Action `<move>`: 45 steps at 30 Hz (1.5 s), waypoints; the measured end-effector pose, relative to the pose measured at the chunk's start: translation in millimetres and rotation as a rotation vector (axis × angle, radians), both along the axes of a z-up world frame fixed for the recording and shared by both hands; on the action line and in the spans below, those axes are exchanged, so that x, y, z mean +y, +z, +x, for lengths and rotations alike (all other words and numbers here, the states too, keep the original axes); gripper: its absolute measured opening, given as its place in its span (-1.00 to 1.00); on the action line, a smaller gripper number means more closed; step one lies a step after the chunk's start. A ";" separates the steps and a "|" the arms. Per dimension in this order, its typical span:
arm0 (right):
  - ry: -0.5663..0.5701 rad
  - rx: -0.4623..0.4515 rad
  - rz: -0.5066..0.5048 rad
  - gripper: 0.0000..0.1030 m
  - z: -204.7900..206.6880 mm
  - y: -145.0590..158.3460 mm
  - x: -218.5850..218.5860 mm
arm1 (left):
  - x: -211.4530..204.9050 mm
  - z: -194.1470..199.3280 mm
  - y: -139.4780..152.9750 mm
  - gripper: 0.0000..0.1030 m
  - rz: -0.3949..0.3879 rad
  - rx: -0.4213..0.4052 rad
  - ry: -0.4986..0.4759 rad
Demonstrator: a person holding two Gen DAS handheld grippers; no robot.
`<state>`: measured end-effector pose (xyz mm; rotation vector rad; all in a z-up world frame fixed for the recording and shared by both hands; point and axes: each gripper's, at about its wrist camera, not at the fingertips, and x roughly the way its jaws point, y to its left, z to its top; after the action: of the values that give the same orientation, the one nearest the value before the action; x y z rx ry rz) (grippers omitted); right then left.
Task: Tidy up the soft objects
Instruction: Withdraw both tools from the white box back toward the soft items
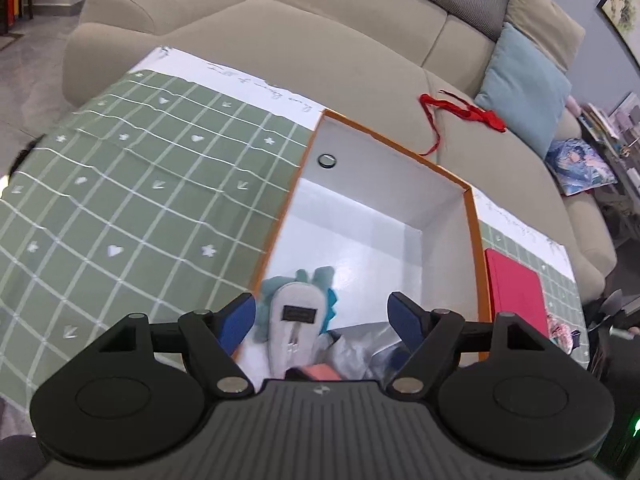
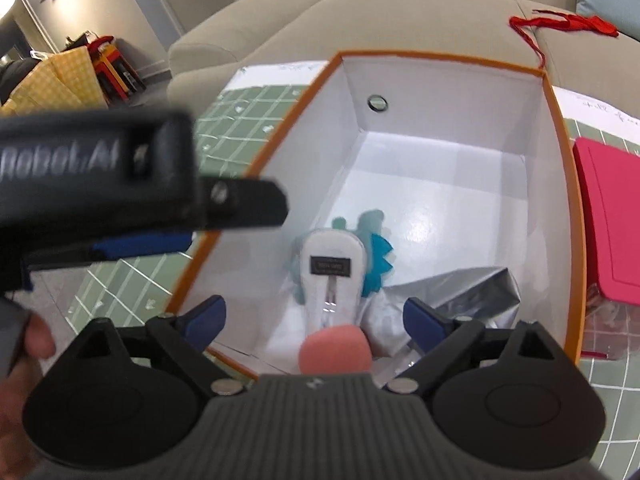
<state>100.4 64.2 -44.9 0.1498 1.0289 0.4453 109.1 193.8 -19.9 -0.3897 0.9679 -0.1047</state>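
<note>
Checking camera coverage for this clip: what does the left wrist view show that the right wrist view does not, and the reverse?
Only the left wrist view shows the blue cushion on the sofa, the framed pictures on the wall and the cluttered shelf at right.

Only the right wrist view shows the left gripper from the side, the yellow checked bags and a pink ball-like item in full.

Both show the orange-edged box, the plush slipper and silver foil inside it, the pink case, the red ribbon and open jaws.
</note>
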 end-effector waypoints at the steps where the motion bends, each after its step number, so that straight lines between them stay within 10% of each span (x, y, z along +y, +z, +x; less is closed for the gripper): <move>1: 0.006 -0.004 0.009 0.82 -1.2 2.7 -0.7 | 0.6 -3.5 3.6 0.72 0.014 0.004 0.005; 24: -0.019 0.132 -0.163 0.83 -105.6 32.5 -69.2 | -47.5 -108.4 38.1 0.72 0.109 0.094 -0.221; 34: -0.327 0.257 -0.036 0.83 -111.9 8.6 -190.8 | -106.8 -109.9 28.8 0.72 0.007 0.072 -0.249; 45: -0.565 0.135 -0.196 0.83 -93.4 -18.2 -342.1 | -217.4 -75.6 16.9 0.72 0.020 0.057 -0.425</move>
<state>7.0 -277.9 -63.1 0.2873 1.1026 -0.1810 33.5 -23.6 -2.9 -0.1643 1.0964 -0.4709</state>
